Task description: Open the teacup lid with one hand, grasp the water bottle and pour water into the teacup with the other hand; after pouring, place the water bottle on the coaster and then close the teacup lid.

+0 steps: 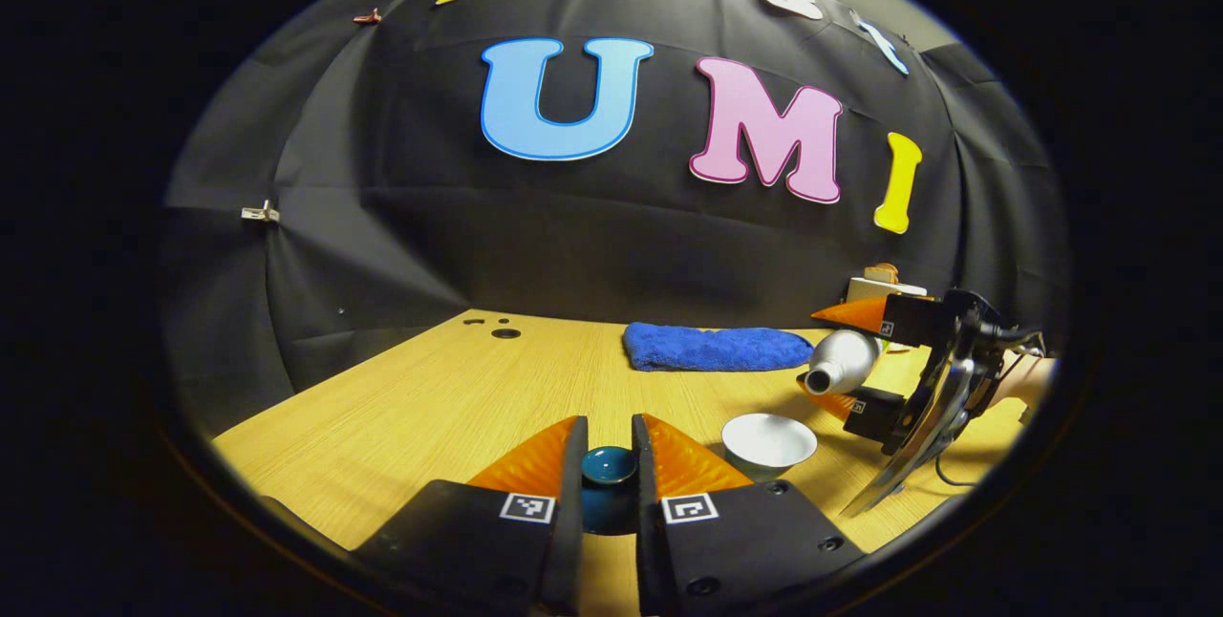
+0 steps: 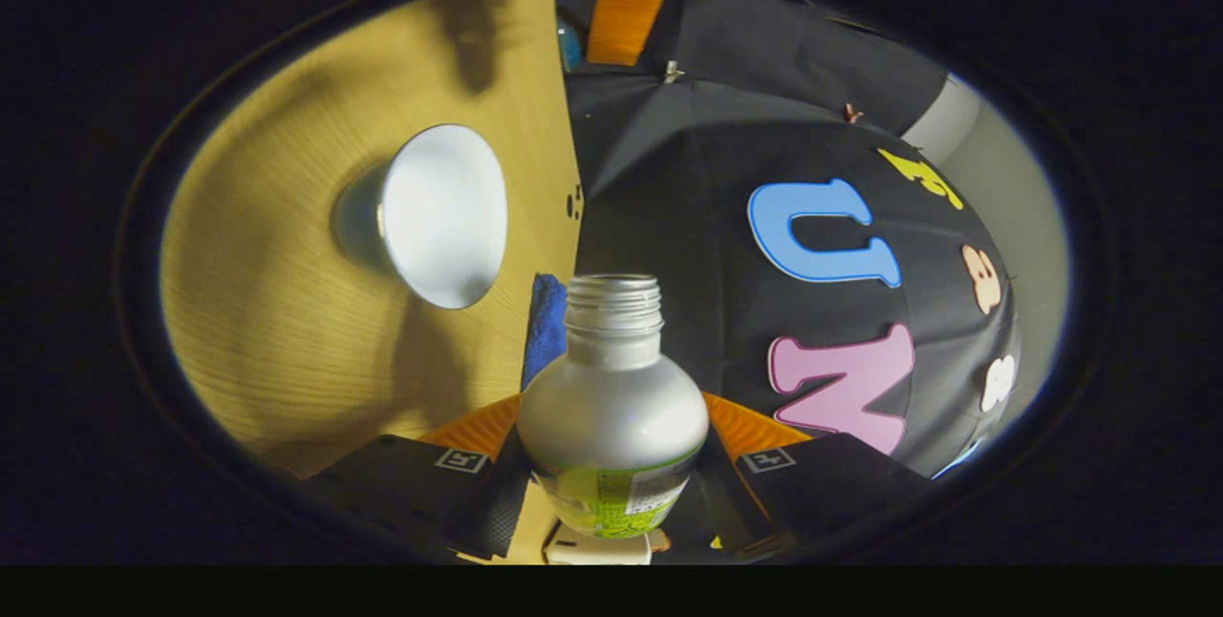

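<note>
Gripping the teacup lid (image 1: 609, 466) at bottom centre, your left gripper (image 1: 609, 478) is clamped on it. Your right gripper (image 2: 611, 464) clasps the water bottle (image 2: 612, 407) (tipped, mouth uncapped) near the open teacup (image 2: 435, 214) at left.

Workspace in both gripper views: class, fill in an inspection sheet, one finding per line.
Surface: wooden table, bare in front.
Job's things: cup open, upright; lid in left claw; bottle, uncapped, tipped sideways beside the cup, in right claw; no water seen pouring.
Clutter: blue towel at the back; a box behind the right claw.
Grippers: both shut on their loads.
Cables: one by the right claw.
Surroundings: black cloth wall.
</note>
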`<control>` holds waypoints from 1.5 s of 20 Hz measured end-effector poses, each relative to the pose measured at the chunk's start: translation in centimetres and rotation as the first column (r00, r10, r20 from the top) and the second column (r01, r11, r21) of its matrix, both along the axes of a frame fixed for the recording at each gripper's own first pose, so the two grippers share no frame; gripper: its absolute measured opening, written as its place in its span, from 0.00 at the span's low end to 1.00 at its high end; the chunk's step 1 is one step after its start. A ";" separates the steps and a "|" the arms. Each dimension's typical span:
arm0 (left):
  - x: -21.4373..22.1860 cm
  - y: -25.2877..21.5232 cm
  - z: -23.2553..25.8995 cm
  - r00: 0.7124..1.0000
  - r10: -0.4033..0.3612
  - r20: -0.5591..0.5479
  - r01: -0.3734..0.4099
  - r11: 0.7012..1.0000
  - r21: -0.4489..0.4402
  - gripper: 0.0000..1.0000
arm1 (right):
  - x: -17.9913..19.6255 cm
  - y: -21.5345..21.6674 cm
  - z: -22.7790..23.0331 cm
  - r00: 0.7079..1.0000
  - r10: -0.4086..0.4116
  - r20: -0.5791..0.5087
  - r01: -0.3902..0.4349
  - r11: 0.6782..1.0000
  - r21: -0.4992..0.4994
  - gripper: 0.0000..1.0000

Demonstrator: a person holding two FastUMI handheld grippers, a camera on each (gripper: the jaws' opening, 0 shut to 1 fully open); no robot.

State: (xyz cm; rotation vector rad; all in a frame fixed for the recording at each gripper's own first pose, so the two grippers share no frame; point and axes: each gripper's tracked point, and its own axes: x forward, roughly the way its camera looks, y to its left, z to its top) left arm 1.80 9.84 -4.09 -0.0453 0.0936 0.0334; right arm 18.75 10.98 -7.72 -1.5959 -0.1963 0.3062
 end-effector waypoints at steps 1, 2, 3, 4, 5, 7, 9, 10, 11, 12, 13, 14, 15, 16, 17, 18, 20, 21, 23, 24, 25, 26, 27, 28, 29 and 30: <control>0.1 -0.1 -0.1 1.000 -0.005 -0.001 0.005 1.000 -0.001 0.27 | 0.1 0.0 -0.2 1.000 0.002 0.001 -0.002 1.000 -0.014 0.80; 0.2 -0.2 -0.1 1.000 -0.007 -0.002 0.007 1.000 0.000 0.27 | 0.1 -0.2 -0.7 1.000 0.004 -0.011 -0.004 1.000 -0.017 0.80; 0.3 -0.1 -0.1 1.000 -0.008 -0.003 0.008 1.000 0.000 0.27 | 0.2 0.0 -0.9 1.000 0.008 -0.015 -0.008 1.000 -0.021 0.80; 0.3 -0.1 -0.1 1.000 -0.010 -0.004 0.010 1.000 -0.002 0.27 | 0.1 0.1 -0.9 1.000 0.015 -0.007 -0.015 0.999 -0.039 0.80; 0.3 -0.2 -0.3 1.000 -0.011 -0.006 0.011 1.000 -0.004 0.27 | 0.1 0.3 -0.8 1.000 0.023 0.003 -0.023 0.998 -0.061 0.80; 0.4 -0.3 -0.5 1.000 -0.014 -0.013 0.014 1.000 -0.011 0.27 | 0.1 0.5 -1.0 0.999 0.047 0.016 -0.045 0.993 -0.110 0.82; 0.4 -0.4 -0.7 1.000 -0.018 -0.018 0.017 1.000 -0.017 0.24 | 0.2 0.4 -1.6 0.999 0.051 0.003 -0.050 0.992 -0.119 0.80; 0.5 -0.5 -0.7 1.000 -0.020 -0.018 0.019 1.000 -0.018 0.27 | 0.2 0.3 -1.6 0.999 0.045 0.001 -0.045 0.992 -0.119 0.80; 0.5 -0.5 -0.8 1.000 -0.020 -0.019 0.020 1.000 -0.019 0.24 | 0.4 0.4 -1.5 0.999 0.048 0.007 -0.047 0.991 -0.126 0.80; 0.5 -0.5 -0.8 1.000 -0.021 -0.021 0.021 1.000 -0.017 0.24 | 0.3 0.6 -1.3 0.998 0.058 0.019 -0.054 0.989 -0.137 0.80; 0.5 -0.4 -0.9 1.000 -0.021 -0.024 0.021 1.000 -0.015 0.27 | 0.3 0.9 -1.3 0.997 0.068 0.029 -0.063 0.987 -0.150 0.80; 0.6 -0.5 -0.9 0.999 -0.022 -0.024 0.021 1.000 -0.016 0.27 | 0.1 1.2 -1.4 0.996 0.077 0.035 -0.071 0.984 -0.165 0.80; 0.6 -0.6 -0.9 0.999 -0.024 -0.025 0.023 1.000 -0.018 0.27 | 0.1 1.5 -1.4 0.995 0.087 0.041 -0.078 0.980 -0.185 0.80; 0.6 -0.6 -0.9 0.999 -0.026 -0.026 0.026 0.999 -0.019 0.24 | 0.1 1.6 -1.4 0.994 0.095 0.050 -0.083 0.975 -0.205 0.80; 0.5 -0.7 -1.0 0.999 -0.030 -0.027 0.029 0.999 -0.022 0.24 | 0.2 1.8 -1.3 0.993 0.102 0.055 -0.087 0.972 -0.220 0.80; 0.5 -0.7 -0.9 0.999 -0.032 -0.027 0.031 0.999 -0.023 0.24 | 0.2 1.6 -1.3 0.993 0.105 0.057 -0.089 0.969 -0.229 0.80; 0.3 -0.6 -0.9 0.999 -0.031 -0.028 0.030 0.999 -0.021 0.27 | 0.4 1.9 -1.0 0.991 0.113 0.068 -0.094 0.966 -0.239 0.80; 0.3 -0.6 -0.9 0.999 -0.029 -0.027 0.029 0.999 -0.020 0.27 | 0.5 1.9 -0.8 0.990 0.116 0.074 -0.095 0.965 -0.245 0.78; 0.3 -0.5 -0.9 0.999 -0.029 -0.026 0.029 0.999 -0.019 0.27 | 0.5 2.0 -0.6 0.989 0.122 0.080 -0.098 0.962 -0.254 0.80; 0.3 -0.6 -0.8 0.999 -0.030 -0.027 0.029 0.999 -0.020 0.27 | 0.6 1.9 -0.5 0.989 0.126 0.083 -0.101 0.960 -0.259 0.80; 0.2 -0.5 -1.0 0.999 -0.033 -0.028 0.032 0.999 -0.020 0.24 | 0.6 2.1 -0.3 0.987 0.131 0.089 -0.103 0.959 -0.266 0.80; 0.2 -0.6 -1.0 0.999 -0.034 -0.029 0.033 0.999 -0.020 0.24 | 0.5 2.0 -0.1 0.987 0.133 0.093 -0.104 0.957 -0.270 0.80; 0.2 -0.6 -0.9 0.999 -0.035 -0.028 0.034 0.999 -0.020 0.27 | 0.4 1.9 -0.1 0.987 0.133 0.094 -0.102 0.956 -0.275 0.78; 0.1 -0.7 -0.9 0.999 -0.037 -0.028 0.036 0.999 -0.020 0.24 | 0.4 1.8 0.0 0.986 0.133 0.095 -0.102 0.954 -0.281 0.80; 0.1 -0.6 -0.9 0.999 -0.037 -0.027 0.036 0.999 -0.019 0.24 | 0.6 1.9 0.1 0.986 0.135 0.102 -0.100 0.953 -0.287 0.80; 0.1 -0.7 -0.8 0.999 -0.036 -0.025 0.035 0.999 -0.019 0.24 | 0.6 1.9 0.3 0.985 0.137 0.107 -0.100 0.950 -0.294 0.80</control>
